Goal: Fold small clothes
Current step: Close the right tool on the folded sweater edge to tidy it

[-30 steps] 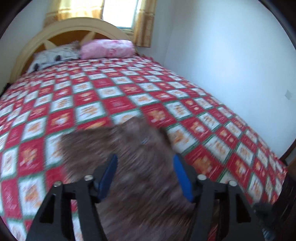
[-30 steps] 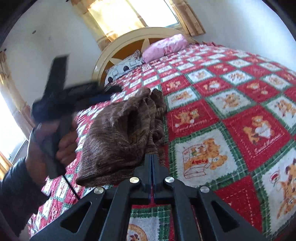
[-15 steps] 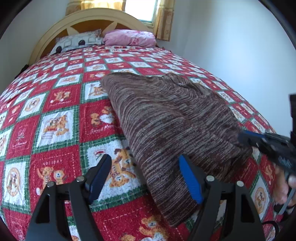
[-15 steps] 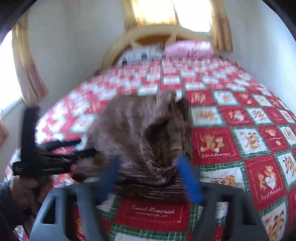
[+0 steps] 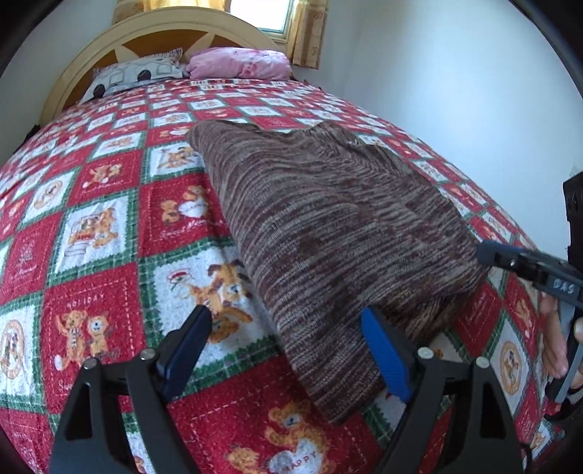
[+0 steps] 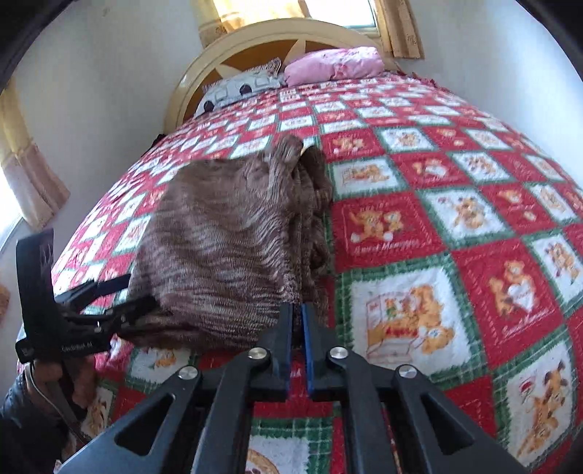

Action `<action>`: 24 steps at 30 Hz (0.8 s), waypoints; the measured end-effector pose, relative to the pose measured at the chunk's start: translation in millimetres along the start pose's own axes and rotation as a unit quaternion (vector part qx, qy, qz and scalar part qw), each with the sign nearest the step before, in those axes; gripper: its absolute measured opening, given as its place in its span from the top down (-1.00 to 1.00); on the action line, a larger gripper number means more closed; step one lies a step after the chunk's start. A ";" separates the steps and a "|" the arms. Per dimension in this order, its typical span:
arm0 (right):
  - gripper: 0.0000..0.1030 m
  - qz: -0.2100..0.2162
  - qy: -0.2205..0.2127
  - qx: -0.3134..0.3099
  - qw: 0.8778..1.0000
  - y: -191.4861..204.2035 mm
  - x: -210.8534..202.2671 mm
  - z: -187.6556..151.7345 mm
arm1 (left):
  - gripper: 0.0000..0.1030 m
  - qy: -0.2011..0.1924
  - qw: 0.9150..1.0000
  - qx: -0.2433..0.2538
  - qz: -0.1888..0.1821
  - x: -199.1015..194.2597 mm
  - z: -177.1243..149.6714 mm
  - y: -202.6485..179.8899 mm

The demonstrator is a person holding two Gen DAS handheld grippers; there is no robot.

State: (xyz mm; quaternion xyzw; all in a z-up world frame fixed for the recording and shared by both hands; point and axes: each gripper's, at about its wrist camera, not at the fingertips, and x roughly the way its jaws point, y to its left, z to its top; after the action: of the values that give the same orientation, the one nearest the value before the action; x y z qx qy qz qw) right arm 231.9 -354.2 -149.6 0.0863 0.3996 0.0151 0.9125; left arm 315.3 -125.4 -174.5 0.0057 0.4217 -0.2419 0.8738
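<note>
A brown striped knit garment [image 5: 328, 233] lies folded lengthwise on the red checked bedspread [image 5: 94, 226]. My left gripper [image 5: 288, 328] is open, its blue pads astride the garment's near left edge, just above the cloth. My right gripper [image 6: 297, 310] is shut on the garment's near corner [image 6: 288, 288] and lifts it slightly. In the left wrist view the right gripper [image 5: 488, 253] touches the garment's right corner. In the right wrist view the left gripper [image 6: 124, 295] sits open at the garment's [image 6: 226, 237] left side.
Two pillows, a grey patterned one [image 5: 135, 74] and a pink one [image 5: 240, 62], lie against the headboard [image 5: 153, 25]. A white wall [image 5: 455, 73] runs along the bed's right side. A curtained window [image 6: 29, 171] is on the left.
The right gripper has closed on the garment's near corner; half a second ago it was open. The left gripper moved closer to the garment's near edge and stays open.
</note>
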 end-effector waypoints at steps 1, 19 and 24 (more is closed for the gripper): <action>-0.40 -0.007 -0.007 0.000 1.000 -2.9 -3.6 6.4 | -0.69 0.000 1.000 -0.005 -0.002 0.4 0.4 1.9; 0.85 0.014 0.084 0.032 0.996 7.4 130.9 139.2 | -0.75 0.000 1.000 -0.015 -0.027 1.8 0.6 6.2; 0.86 -0.005 0.087 0.077 0.993 -17.6 139.8 129.7 | -0.81 0.005 1.000 0.000 -0.019 3.7 0.0 0.0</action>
State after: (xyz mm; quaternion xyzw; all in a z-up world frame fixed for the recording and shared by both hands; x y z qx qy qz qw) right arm 421.1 -376.9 -167.9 0.1532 0.4774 -0.0127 0.8651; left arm 317.3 -127.0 -177.3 -0.0017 0.4263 -0.2586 0.8668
